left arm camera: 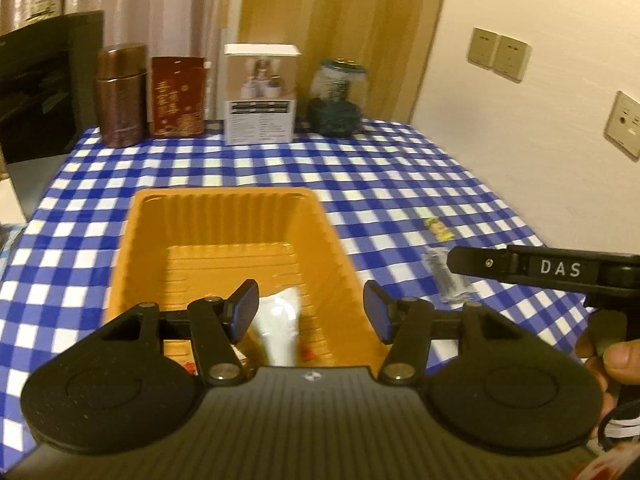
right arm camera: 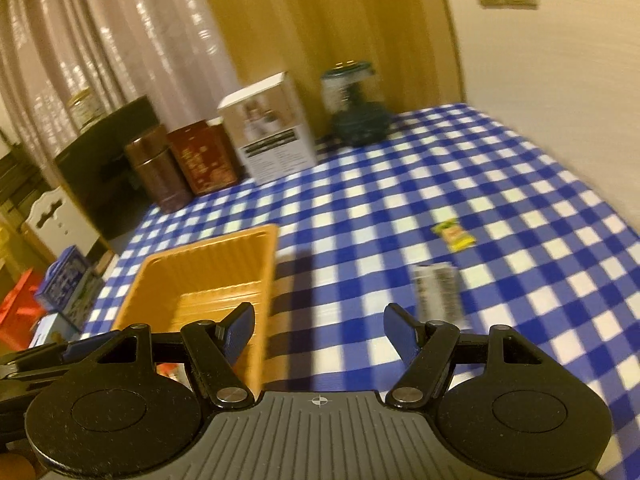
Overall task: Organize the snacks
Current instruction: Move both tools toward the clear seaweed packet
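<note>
A white snack packet [left arm camera: 280, 326] lies inside the orange plastic tray [left arm camera: 224, 216], at the tray's near end, with scraps of red-printed wrapper [left arm camera: 306, 354] just beside it. The tray sits on the blue-and-white checked table [left arm camera: 400, 168], toward its left edge. Two more snacks lie on the cloth to the right of the tray, apart from it: a small yellow-green packet [right arm camera: 454, 236] farther back and a grey-and-white printed sachet [right arm camera: 438, 294] nearer the front edge.

The left tool [left arm camera: 312, 312] hangs over the tray's near end, its blue-padded jaws spread wide with nothing between them; the white packet shows in the gap below. The right tool [right arm camera: 318, 334] hovers above bare cloth between the tray and the grey sachet, jaws likewise apart and empty.

Along the table's far edge stand a brown metal canister [left arm camera: 120, 94], a dark red tin with gold print [left arm camera: 178, 96], a white product box [left arm camera: 260, 94] and a glass jar holding something dark [left arm camera: 338, 98]. Beige wall sockets [left arm camera: 500, 54] sit on the wall to the right.
</note>
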`<state>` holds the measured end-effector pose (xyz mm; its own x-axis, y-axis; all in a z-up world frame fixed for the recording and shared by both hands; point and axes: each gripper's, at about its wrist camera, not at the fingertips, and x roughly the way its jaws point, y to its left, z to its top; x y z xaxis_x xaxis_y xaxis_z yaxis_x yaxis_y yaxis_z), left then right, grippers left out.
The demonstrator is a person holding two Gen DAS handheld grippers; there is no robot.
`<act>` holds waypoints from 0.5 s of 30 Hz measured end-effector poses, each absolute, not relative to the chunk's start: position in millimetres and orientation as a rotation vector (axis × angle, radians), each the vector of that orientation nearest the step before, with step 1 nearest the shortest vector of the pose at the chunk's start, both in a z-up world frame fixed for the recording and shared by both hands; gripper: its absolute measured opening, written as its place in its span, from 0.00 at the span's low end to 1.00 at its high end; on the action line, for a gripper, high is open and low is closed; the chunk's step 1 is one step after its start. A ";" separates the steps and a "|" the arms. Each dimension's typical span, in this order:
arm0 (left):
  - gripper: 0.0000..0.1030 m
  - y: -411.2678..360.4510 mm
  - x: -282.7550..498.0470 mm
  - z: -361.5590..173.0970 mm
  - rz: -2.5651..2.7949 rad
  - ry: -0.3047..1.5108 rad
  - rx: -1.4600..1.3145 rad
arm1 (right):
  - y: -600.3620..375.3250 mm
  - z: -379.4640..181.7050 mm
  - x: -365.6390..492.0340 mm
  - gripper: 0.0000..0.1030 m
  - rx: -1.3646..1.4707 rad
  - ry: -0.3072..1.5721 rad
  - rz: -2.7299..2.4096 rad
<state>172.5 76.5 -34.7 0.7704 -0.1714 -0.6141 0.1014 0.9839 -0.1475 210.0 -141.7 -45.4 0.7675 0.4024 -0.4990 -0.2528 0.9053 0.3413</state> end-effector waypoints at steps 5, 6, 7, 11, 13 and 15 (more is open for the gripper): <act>0.53 52.1 180.0 -34.8 -0.190 0.676 -0.092 | -170.9 -48.4 209.3 0.69 0.282 0.591 0.303; 0.53 47.2 181.4 -35.0 -0.199 0.677 -0.090 | -176.9 -49.1 209.3 0.69 0.286 0.591 0.291; 0.53 41.6 183.2 -35.1 -0.208 0.677 -0.087 | -182.1 -49.8 209.7 0.69 0.290 0.591 0.281; 0.53 23.6 190.6 -37.0 -0.239 0.679 -0.068 | -199.1 -52.2 210.8 0.69 0.291 0.588 0.253; 0.53 14.5 196.1 -38.2 -0.255 0.682 -0.060 | -206.6 -52.7 210.9 0.69 0.286 0.583 0.237; 0.53 5.8 201.1 -40.0 -0.268 0.683 -0.056 | -214.2 -52.8 210.8 0.69 0.278 0.576 0.222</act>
<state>201.1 5.8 -40.0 0.7429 -0.2626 -0.6158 0.2262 0.9642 -0.1384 210.8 -214.2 -52.8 0.8169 0.2821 -0.5031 -0.1281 0.9392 0.3186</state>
